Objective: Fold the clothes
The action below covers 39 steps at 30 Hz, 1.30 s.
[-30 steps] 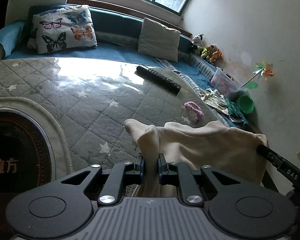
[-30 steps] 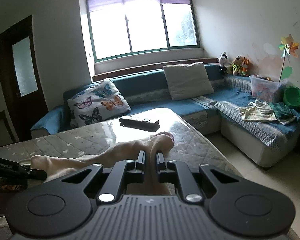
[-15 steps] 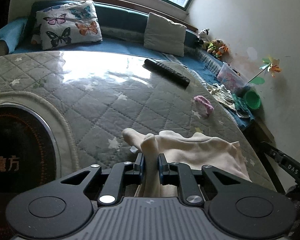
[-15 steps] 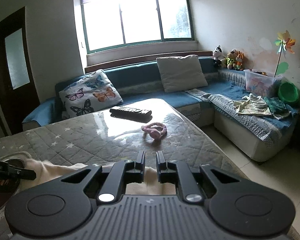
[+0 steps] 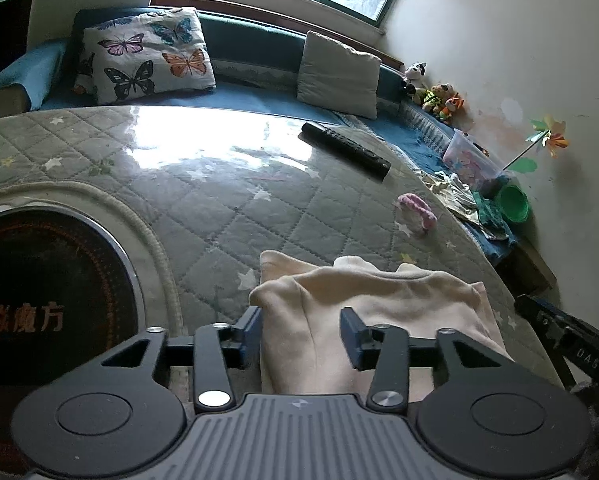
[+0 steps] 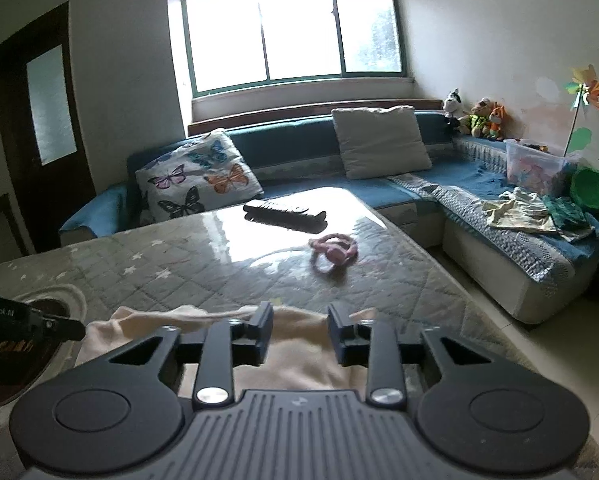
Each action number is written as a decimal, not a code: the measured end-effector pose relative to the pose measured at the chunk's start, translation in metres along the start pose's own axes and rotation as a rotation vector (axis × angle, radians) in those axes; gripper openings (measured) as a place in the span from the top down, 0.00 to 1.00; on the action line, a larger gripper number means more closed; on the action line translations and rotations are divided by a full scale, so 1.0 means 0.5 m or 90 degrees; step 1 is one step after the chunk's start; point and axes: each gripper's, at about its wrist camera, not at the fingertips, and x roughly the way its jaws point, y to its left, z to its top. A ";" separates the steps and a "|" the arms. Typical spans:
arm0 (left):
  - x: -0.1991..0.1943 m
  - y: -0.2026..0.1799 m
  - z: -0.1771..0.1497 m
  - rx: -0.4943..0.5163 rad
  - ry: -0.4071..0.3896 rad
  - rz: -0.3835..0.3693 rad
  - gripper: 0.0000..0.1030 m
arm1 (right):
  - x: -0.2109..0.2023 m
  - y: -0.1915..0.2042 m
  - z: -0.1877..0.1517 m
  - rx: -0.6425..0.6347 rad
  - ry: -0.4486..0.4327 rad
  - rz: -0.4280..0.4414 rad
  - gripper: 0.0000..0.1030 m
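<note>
Both grippers opening: left gripper (image 5: 301, 330) & right gripper (image 6: 298, 330) jaws parting, cream garment (image 5: 379, 304) lying between the pads, not pinched, on quilted table (image 5: 203, 208) near edge. Beyond: pink item (image 6: 335, 250), remote (image 6: 285, 213). Nothing blocking in between.

Both wrist cams close over quilted table (image 5: 203, 216), facing sofa (image 6: 307, 184); shared: remote (image 5: 345, 149), table.

Cream garment (image 5: 383, 304) on grey star-quilted cover (image 5: 227, 200) — butterfly-print pillow (image 5: 147, 60), pink scrunchie (image 5: 417, 209), black remote (image 5: 345, 148)
</note>
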 end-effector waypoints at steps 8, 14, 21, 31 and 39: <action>-0.001 -0.004 -0.035 0.016 0.013 0.003 0.43 | -0.003 0.027 -0.042 -0.021 0.033 0.015 0.47; -0.004 -0.015 -0.062 0.047 0.015 0.015 0.39 | -0.018 0.036 -0.080 -0.035 0.053 0.014 0.44; 0.006 -0.007 -0.083 0.069 0.021 0.040 0.37 | -0.017 0.036 -0.115 -0.063 0.065 -0.009 0.43; 0.005 0.005 -0.092 0.064 0.021 0.045 0.34 | -0.031 0.026 -0.103 -0.048 0.043 -0.025 0.43; 0.000 0.010 -0.094 0.062 0.018 0.048 0.32 | -0.022 0.024 -0.109 -0.057 0.056 -0.039 0.44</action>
